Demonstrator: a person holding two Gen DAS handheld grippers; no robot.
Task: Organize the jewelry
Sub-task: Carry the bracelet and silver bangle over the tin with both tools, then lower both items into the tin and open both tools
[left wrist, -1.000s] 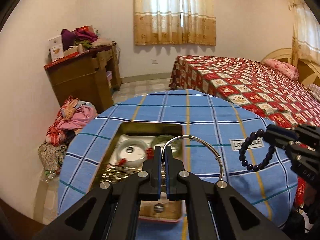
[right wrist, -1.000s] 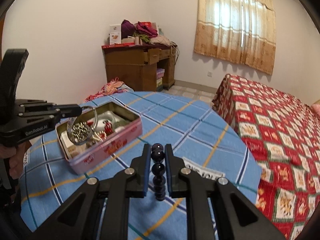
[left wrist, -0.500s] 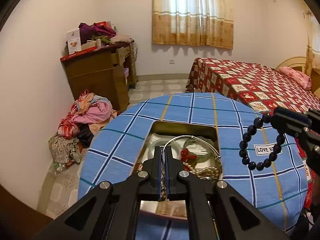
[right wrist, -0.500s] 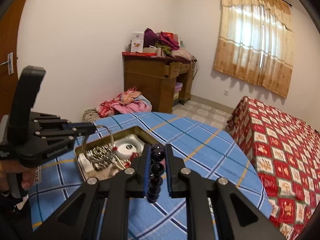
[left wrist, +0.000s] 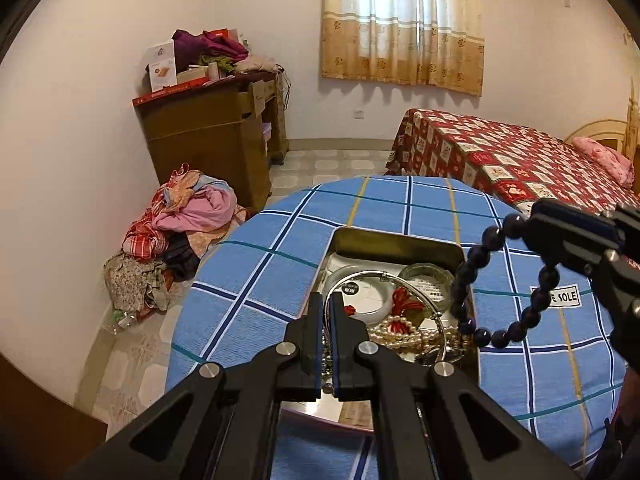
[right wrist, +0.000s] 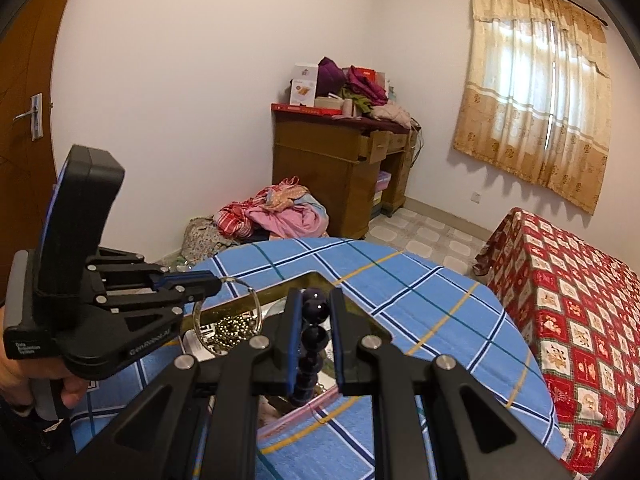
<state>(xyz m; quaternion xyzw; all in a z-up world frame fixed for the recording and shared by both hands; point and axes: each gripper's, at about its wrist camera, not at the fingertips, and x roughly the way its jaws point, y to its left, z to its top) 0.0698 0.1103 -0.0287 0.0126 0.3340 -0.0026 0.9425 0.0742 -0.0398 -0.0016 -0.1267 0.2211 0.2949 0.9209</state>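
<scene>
- Blue checked cloth, crossed by white, navy and yellow lines, over the round bench (left wrist: 256, 280).
- Rectangular metal tin (left wrist: 400, 242), gold inside and pink outside, open near the middle of the bench.
- Inside the tin: a round white case (left wrist: 368, 292), a pale glassy bangle (left wrist: 428, 276), a pearl string (left wrist: 404, 334) with red cord, small gold beads (right wrist: 234, 326).
- Left claw (left wrist: 326, 308) pinched nearly shut on a thin silver wire bangle (left wrist: 400, 276), hanging as a hoop over the tin.
- Right claw (right wrist: 314, 316) closed on a dark bead bracelet (left wrist: 472, 264) of glossy round beads, looped above the tin's right rim.
- White "SOLE" label (left wrist: 560, 298) on the cloth towards the right edge.
</scene>
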